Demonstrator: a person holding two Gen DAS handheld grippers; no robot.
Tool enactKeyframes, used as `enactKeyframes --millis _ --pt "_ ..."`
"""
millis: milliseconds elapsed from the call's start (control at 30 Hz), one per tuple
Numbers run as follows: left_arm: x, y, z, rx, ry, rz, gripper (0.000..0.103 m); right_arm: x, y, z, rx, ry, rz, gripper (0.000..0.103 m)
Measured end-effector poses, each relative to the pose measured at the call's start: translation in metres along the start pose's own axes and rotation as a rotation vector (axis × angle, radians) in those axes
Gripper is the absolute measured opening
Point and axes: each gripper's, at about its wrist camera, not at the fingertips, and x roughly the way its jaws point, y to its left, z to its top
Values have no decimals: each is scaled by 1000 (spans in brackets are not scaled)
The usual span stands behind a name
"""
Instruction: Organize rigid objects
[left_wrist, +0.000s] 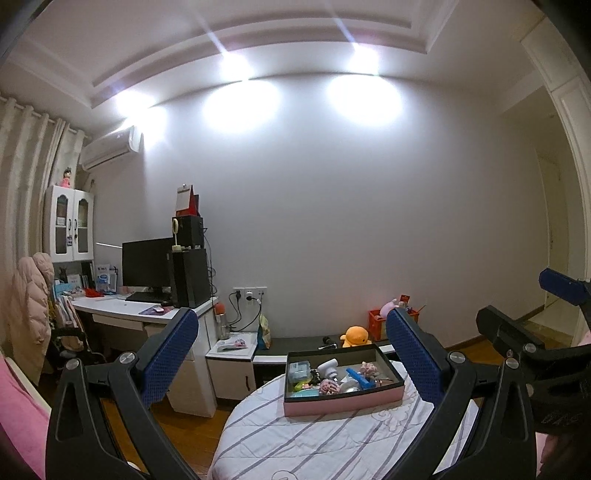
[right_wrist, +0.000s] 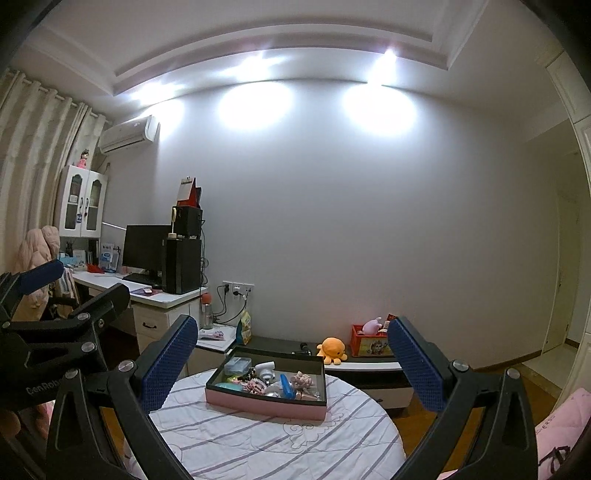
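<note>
Blue-padded fingers (left_wrist: 170, 354) of the left gripper (left_wrist: 291, 354) fill the foreground of its own view, spread wide with nothing between them; the right gripper (right_wrist: 291, 360) is likewise spread and empty. Both hang above the near edge of a round table (right_wrist: 258, 443) under a striped cloth, well short of the tray (right_wrist: 264, 404), a shallow pink-sided box with a dark lining that sits toward the table's far side. Inside lies a jumble of small things: a white bottle (right_wrist: 266, 369), a blue piece (right_wrist: 285, 384), a clear case (right_wrist: 236, 365), and pink knobbly items (right_wrist: 301, 380) that I cannot identify. These look light and stiff, likely easy to pinch, though smooth plastic may slip between pads. The bottle seems best taken across its body, the blue piece across its narrow width. Crowding means neighbours could be nudged, so a pick from the looser right end looks safer.
</note>
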Motion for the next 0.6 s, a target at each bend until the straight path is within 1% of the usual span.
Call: enactKeyframes --millis 600 --pt "0 0 0 0 -7 0 103 -3 4 4 -4 -5 -5 103"
